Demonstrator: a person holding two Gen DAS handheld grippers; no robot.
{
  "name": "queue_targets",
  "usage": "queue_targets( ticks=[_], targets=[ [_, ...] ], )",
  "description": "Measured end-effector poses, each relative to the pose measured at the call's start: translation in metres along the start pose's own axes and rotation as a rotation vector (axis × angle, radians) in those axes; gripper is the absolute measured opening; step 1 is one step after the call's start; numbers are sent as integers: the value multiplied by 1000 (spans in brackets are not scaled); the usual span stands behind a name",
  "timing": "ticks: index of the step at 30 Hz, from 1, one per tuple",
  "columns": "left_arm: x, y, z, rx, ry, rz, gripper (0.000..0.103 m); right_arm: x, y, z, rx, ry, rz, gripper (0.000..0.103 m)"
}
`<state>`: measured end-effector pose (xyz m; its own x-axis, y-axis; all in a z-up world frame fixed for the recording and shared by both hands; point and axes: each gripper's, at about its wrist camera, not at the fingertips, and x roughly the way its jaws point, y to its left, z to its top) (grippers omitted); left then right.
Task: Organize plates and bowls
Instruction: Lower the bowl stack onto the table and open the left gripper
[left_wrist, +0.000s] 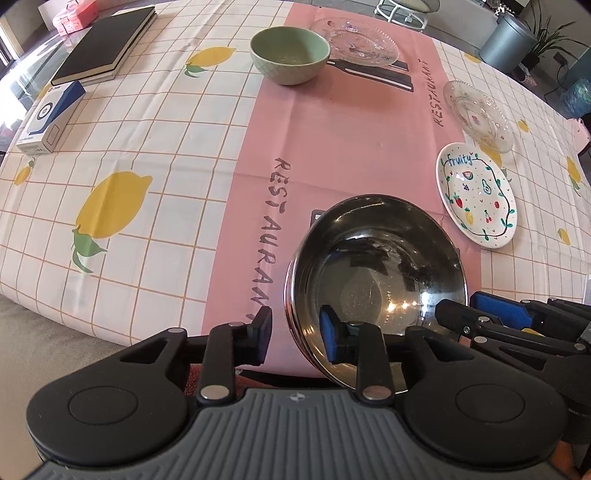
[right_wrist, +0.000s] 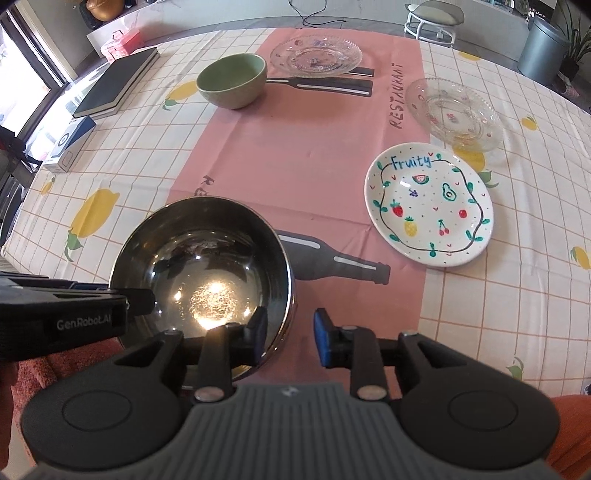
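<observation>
Lemon-print tablecloth (right_wrist: 122, 155) spreads wide. Left gripper (left_wrist: 295, 334) and right gripper (right_wrist: 290, 338) both straddle the steel bowl's (right_wrist: 201, 266) rim, jaws parted, nothing pinched.

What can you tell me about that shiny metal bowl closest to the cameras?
The round, shiny stainless-steel bowl looks empty, its mirror-like inside reflecting bright light spots. It sits upright near the table's front edge, on the pink strip of the lemon-print tablecloth, partly covering a printed bottle. Both grippers straddle its rim, one finger inside and one outside: the left gripper at its left side, the right gripper at its right. The fingers look open, not yet clamped.
</observation>
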<state>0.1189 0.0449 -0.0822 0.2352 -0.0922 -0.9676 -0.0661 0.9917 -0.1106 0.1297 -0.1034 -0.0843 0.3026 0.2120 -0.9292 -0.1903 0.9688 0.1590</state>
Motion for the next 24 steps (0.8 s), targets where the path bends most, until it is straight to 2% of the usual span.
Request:
queue_targets(
  ticks=[2,7,11,17,20,24],
  targets=[
    [-4,4,0,-1,-8,-37,36,-2,-2,0,7,-5,10,36],
    [-17,8,-2,42,-81,-45,27,-7,-15,-1,59,-16,53,36],
    [-17,15,0,25,-98,-66,20,-6,-30,0,144,-1,120,22],
    [-11,16,-1,20,-97,-99,6,-3,-36,1,207,23,187,11],
    [-9,14,-1,26,-94,-89,5,-4,-33,1,205,23,197,4],
    [-9,17,0,18,-85,-100,5,-6,-30,3,192,25,181,5]
  ],
)
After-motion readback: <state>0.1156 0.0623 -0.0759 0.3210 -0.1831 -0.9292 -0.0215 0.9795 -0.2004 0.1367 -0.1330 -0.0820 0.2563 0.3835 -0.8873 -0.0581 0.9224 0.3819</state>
